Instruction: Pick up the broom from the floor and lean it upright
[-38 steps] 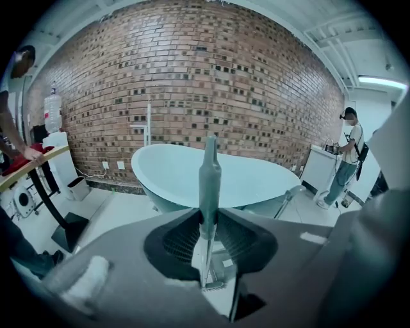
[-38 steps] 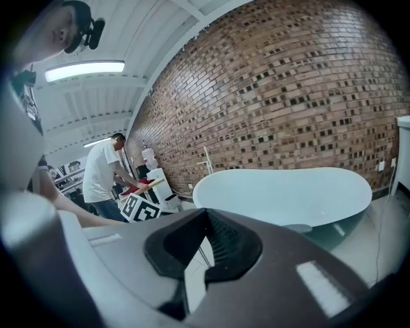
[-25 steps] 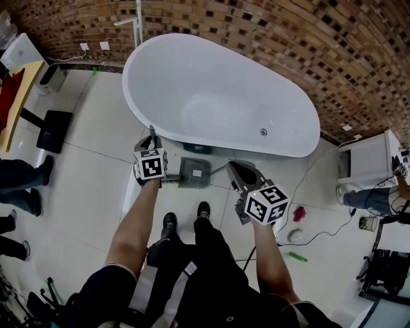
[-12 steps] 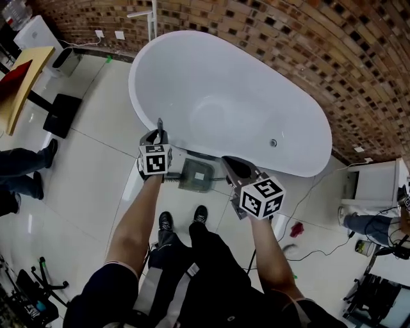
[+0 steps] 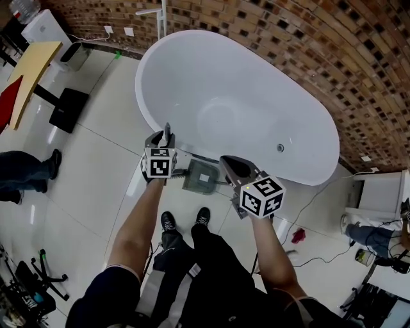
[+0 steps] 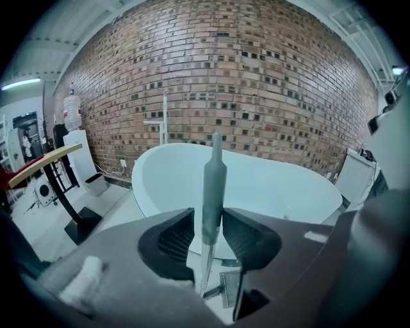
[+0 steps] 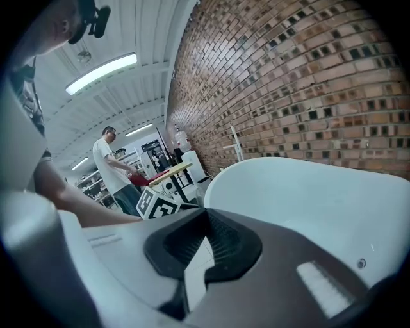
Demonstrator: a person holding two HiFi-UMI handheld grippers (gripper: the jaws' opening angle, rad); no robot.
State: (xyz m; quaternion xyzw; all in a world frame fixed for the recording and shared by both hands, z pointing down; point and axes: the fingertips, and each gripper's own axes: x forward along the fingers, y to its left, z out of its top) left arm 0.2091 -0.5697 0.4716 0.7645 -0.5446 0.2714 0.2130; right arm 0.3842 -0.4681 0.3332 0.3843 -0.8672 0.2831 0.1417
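Note:
The broom stands nearly upright against the white bathtub's rim [image 5: 168, 148]. Its grey head [image 5: 200, 176] rests on the floor tiles, and its grey handle [image 6: 213, 186] rises between the jaws of my left gripper [image 5: 164, 137]. Those jaws are opening. In the left gripper view [image 6: 210, 232] the pads stand just off the handle, with a thin gap on the left side. The broom head [image 6: 229, 289] shows below them. My right gripper [image 5: 232, 166] hovers to the right of the broom head near the tub. It looks shut and holds nothing [image 7: 204, 246].
The bathtub [image 5: 256, 83] fills the space ahead, backed by a brick wall [image 5: 333, 45] with a standing tap [image 5: 163, 16]. A black stand base [image 5: 67, 109] and wooden table [image 5: 29, 77] sit left. A bystander's legs [image 5: 25, 170], a white cabinet [image 5: 378, 192] and floor cables [image 5: 320, 259] are nearby.
The left gripper and broom handle have shifted a little toward the tub rim. The right gripper has drawn in closer to the broom head and the tub.

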